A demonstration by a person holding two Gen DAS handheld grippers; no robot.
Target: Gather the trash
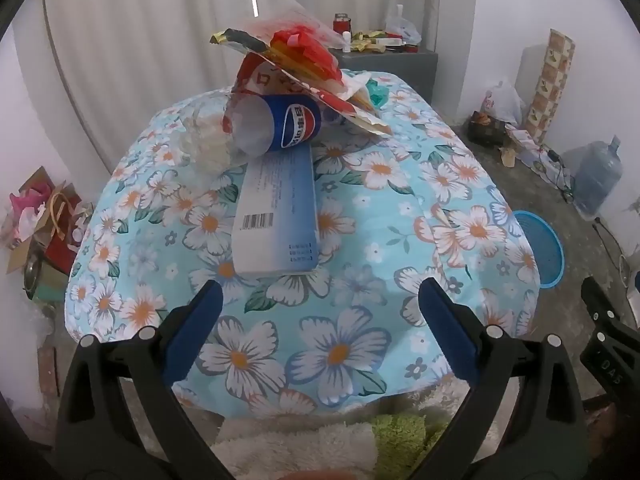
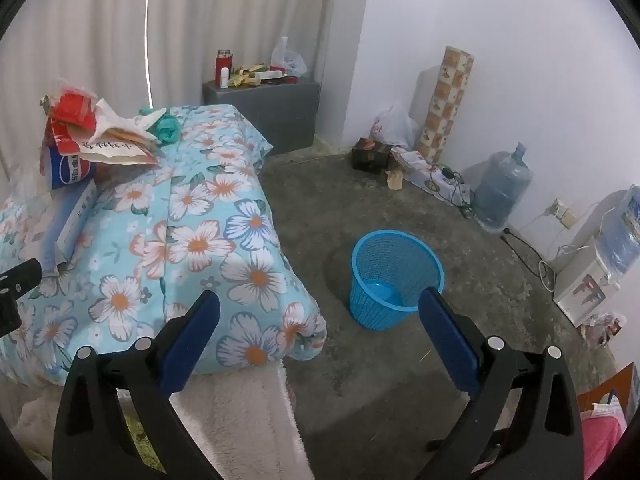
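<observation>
The trash sits in a heap on the far part of the floral quilt [image 1: 340, 248]. At the near edge of the heap lies a long white-and-blue box [image 1: 278, 216], barcode up. A blue paper cup [image 1: 280, 124] lies on its side across the box's far end, its open mouth turned left. Just left of the cup is crumpled clear plastic [image 1: 204, 136]. Red and white wrappers [image 1: 296, 64] are piled on top of the cup, with a green scrap [image 1: 378, 92] at their right.

The left gripper [image 1: 320, 320] hovers over the quilt just short of the box, jaws spread wide with nothing between them. The right gripper [image 2: 320, 332] (off the quilt's right corner) is equally wide and empty. The blue basket [image 2: 394, 276] stands on the concrete floor [image 2: 360, 360] right of the quilt, with no trash visible inside.
</observation>
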